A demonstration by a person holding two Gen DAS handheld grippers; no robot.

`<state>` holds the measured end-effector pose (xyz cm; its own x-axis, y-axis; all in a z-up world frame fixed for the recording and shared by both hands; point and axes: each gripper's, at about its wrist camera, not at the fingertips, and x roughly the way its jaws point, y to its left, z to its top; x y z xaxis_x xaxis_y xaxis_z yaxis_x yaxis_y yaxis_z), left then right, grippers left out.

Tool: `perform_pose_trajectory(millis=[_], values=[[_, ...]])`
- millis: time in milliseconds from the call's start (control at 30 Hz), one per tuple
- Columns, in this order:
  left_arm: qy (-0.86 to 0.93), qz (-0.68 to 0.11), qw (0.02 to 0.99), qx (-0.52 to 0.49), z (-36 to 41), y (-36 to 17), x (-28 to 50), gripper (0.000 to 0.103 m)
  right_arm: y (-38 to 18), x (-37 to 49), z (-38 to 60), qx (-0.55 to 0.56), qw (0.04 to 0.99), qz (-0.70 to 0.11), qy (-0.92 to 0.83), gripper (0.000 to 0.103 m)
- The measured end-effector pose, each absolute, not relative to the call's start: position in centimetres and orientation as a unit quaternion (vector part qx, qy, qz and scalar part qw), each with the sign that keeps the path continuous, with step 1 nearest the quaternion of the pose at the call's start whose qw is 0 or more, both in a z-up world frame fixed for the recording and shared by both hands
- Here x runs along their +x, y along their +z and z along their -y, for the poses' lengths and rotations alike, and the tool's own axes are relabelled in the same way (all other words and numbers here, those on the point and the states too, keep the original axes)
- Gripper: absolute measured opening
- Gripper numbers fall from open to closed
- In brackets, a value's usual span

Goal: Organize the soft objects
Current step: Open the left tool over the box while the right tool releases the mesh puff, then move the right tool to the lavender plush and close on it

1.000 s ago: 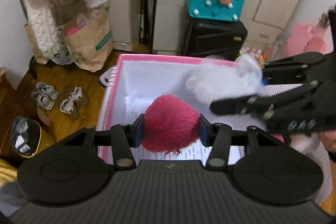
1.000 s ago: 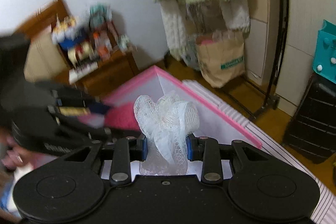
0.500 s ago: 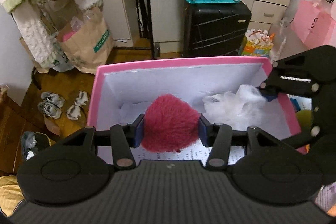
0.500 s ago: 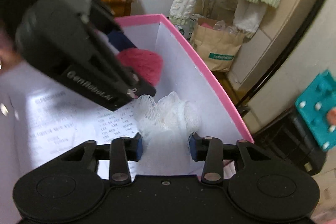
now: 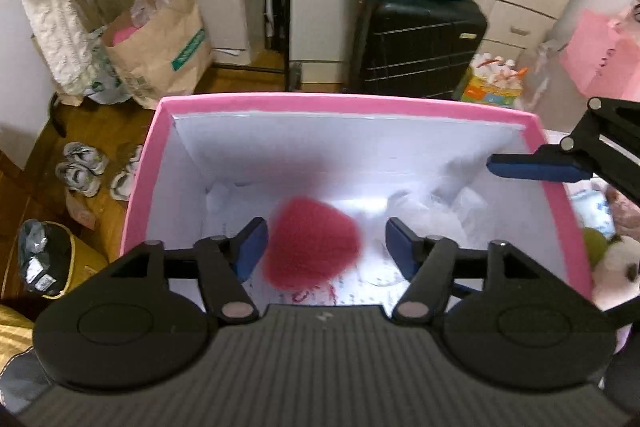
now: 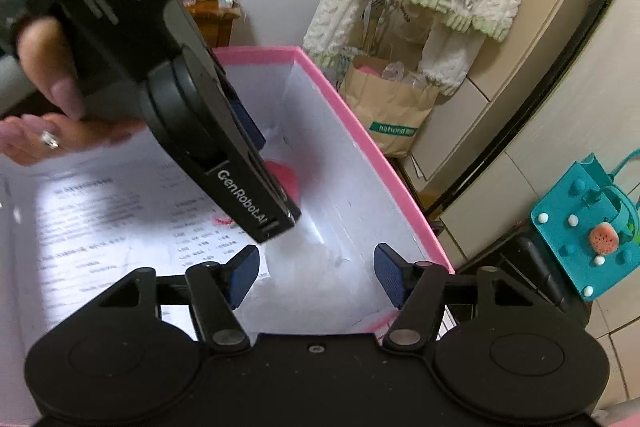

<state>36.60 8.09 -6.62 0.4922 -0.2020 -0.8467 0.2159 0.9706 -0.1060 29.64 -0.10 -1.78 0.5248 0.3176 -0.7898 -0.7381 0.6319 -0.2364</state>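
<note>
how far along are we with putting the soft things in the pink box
Done: the red pompom and white mesh puff are inside the pink box. In hand: nothing; the left gripper and right gripper jaws have just been opening, pads clear. Left: plush toys beside the box.

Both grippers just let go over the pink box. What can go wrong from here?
1. The left gripper and right gripper hang close together over the pink-rimmed white box; their jaws have just been opening, and pulling out could knock them together.
2. The fuzzy red pompom, blurred, sits between the left gripper's open jaws without pad contact; fur might snag.
3. The white mesh puff lies near the right wall; a finger could catch its netting.
</note>
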Motion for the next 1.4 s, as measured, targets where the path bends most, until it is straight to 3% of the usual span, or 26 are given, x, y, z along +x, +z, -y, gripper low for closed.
perform_pose_trajectory(millis=[600,933,1133,1400], values=[[-0.158,-0.449,0.876,0.074,-9.0,1.9,26.0,0.067,5.1,22.1,6.3,-0.096,0.850,-0.399,0.331,0.069],[-0.168,-0.416,0.888,0.098,-8.9,5.5,19.6,0.078,7.9,16.4,8.7,-0.056,0.858,-0.387,0.333,0.069],[-0.191,-0.391,0.893,0.109,-7.5,6.5,15.8,0.081,9.2,12.5,10.2,-0.050,0.863,-0.378,0.331,0.072],[-0.262,-0.430,0.860,0.090,-4.5,4.6,12.2,0.083,8.8,7.5,12.2,-0.055,0.874,-0.372,0.307,0.073]])
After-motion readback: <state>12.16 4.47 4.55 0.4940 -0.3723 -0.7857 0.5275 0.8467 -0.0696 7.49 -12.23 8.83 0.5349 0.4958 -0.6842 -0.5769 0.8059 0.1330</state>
